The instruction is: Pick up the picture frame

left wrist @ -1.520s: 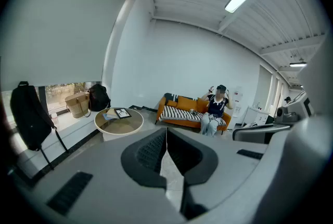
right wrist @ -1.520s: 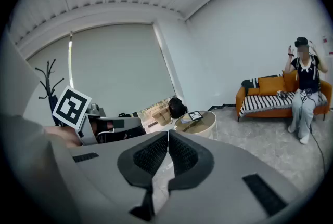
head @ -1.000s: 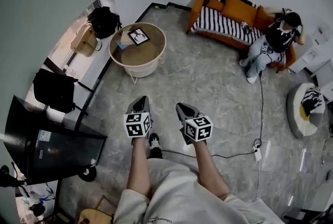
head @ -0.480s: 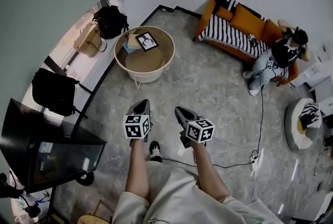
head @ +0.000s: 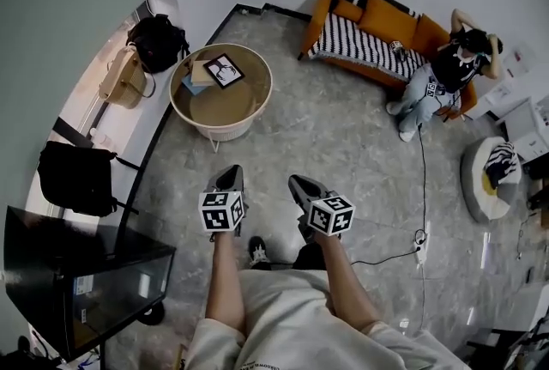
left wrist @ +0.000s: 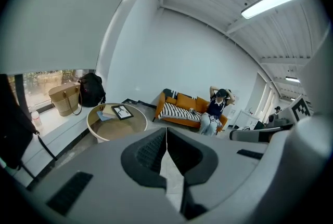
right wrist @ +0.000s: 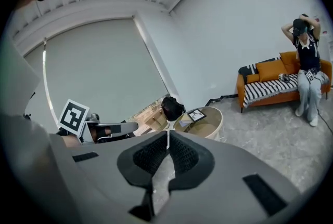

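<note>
While the left gripper and the right gripper sit in the head view just where they were a second ago, each with its jaws pressed together on nothing, the room around them has slid. The round table now lies a little further left than half a second back. The black cabinet at the near left has dropped lower, and the seated person on the far orange sofa now has both hands up at the head. Both forearms reach straight forward from the body, side by side, and the grippers are level with each other, tipped slightly down and well apart from the table ahead of them. The picture frame lies on the far left part of the tabletop, next to a book. A black bag and a tan basket bag stand on the ledge further left.
</note>
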Available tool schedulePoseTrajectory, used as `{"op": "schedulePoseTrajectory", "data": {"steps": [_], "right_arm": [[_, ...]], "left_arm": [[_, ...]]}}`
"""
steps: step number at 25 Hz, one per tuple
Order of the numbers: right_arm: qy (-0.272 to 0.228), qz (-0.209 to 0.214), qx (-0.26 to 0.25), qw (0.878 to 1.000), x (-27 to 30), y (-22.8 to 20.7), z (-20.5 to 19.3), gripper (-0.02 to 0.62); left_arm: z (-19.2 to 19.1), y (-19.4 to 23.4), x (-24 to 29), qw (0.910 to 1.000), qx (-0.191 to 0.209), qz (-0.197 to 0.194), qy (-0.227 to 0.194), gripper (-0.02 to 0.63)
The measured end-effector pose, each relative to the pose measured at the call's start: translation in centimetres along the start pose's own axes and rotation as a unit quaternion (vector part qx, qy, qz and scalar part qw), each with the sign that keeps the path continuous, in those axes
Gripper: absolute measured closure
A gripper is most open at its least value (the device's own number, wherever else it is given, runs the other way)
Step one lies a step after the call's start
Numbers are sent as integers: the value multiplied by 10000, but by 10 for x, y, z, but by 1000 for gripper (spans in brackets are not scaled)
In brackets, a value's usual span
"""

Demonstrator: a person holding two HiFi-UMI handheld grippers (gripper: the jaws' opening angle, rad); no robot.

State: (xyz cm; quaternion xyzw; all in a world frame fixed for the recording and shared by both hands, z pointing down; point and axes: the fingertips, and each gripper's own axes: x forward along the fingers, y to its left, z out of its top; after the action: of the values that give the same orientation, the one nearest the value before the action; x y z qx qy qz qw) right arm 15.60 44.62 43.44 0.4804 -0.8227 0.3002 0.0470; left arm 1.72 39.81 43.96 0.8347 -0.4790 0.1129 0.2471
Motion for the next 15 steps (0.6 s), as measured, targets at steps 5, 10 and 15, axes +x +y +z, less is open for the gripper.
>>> {"op": "schedulePoseTrajectory", "data": {"steps": [5, 10, 15], "right_arm": [[44, 87, 170, 9998, 11, 2, 4, 555], [304, 244, -54, 9992, 40, 13, 0, 555], [628, 543, -248, 9962, 68, 13, -1, 555]], "left_arm": [[-6, 7, -4, 10000, -59, -35, 62, 584], [-7, 37, -8, 9991, -364, 199, -44, 584], [-6, 57, -4, 9979, -469, 437, -86, 584]]}}
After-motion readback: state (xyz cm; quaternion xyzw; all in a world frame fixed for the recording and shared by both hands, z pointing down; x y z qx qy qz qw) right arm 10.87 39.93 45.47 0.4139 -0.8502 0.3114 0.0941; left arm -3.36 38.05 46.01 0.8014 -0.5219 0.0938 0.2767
